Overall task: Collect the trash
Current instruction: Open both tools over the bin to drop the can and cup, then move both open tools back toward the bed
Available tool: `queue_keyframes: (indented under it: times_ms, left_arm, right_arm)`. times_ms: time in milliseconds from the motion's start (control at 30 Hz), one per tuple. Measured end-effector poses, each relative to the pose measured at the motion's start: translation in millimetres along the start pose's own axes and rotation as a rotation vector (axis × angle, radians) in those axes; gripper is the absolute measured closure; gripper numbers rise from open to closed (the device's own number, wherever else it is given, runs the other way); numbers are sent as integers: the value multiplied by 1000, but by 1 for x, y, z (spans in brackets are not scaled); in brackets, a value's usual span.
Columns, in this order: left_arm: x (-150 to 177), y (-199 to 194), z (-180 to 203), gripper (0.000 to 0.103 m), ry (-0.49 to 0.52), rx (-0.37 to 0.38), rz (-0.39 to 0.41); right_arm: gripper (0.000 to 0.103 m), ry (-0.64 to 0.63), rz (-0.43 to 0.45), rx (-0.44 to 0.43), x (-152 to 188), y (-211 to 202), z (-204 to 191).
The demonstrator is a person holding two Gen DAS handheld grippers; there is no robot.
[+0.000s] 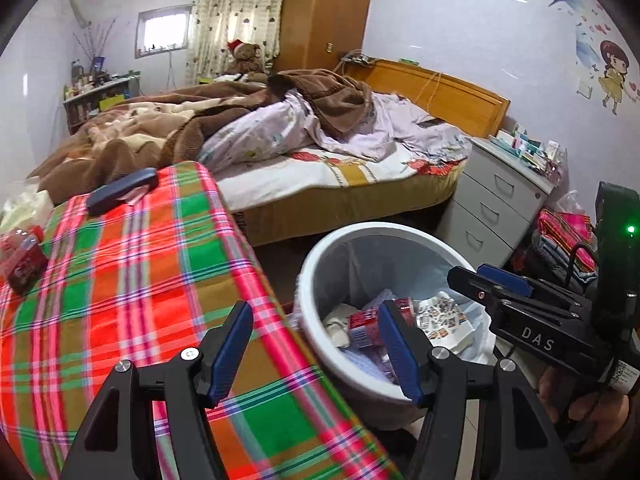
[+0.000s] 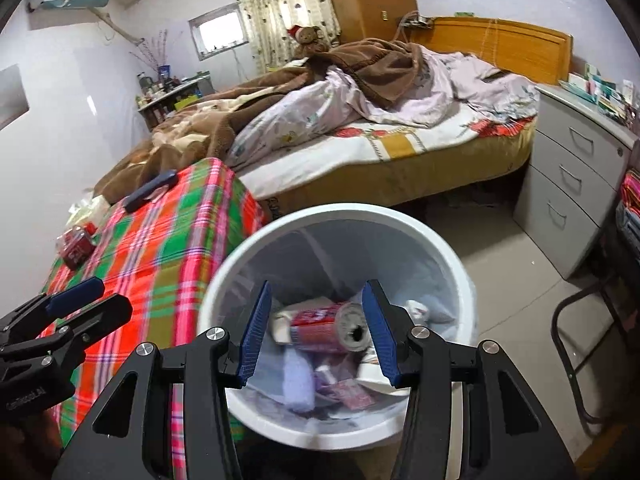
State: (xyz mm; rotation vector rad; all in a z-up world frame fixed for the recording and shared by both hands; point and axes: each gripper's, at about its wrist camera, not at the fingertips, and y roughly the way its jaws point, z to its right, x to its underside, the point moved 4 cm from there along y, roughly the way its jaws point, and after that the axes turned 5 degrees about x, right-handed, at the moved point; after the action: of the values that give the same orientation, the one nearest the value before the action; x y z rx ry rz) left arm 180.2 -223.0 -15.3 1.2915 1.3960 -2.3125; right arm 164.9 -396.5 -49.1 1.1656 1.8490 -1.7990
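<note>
The right hand-held gripper (image 2: 316,332) occupies the lower centre of the right wrist view with its jaws spread and nothing between the blue pads; it is positioned above the mouth of the white trash bin (image 2: 256,240). The left hand-held gripper (image 1: 316,344) sits at the bottom centre of the left wrist view, likewise spread and empty, straddling the line where the plaid-covered desk (image 1: 132,280) meets the bin rim. Inside the bin, in the lower centre of the right wrist view, lie a red drink can (image 2: 332,326), crumpled white paper (image 2: 282,326), a pale lilac item (image 2: 298,384) and a small red wrapper (image 2: 354,394); this portion of the collection is judged complete. Further back, at the left edge of the left wrist view, a red packet (image 1: 22,258) rests on the desk, and beyond it a light plastic bag or tissue bundle (image 1: 24,204); both appear to be remaining trash, although the bundle is too blurred to identify. A dark blue case (image 1: 122,192) lies near the far desk edge and is probably not trash. Behind the desk stands the unmade bed (image 1: 320,168). The task is judged partly done: the desk items are still to be collected.
</note>
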Motion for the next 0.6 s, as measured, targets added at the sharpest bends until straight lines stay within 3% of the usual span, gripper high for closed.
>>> queue_keyframes:
  times_ms: [600]
  left_arm:
    - [16, -71, -96, 39, -125, -143, 88]
  right_arm:
    - [54, -105, 21, -133, -2, -5, -91]
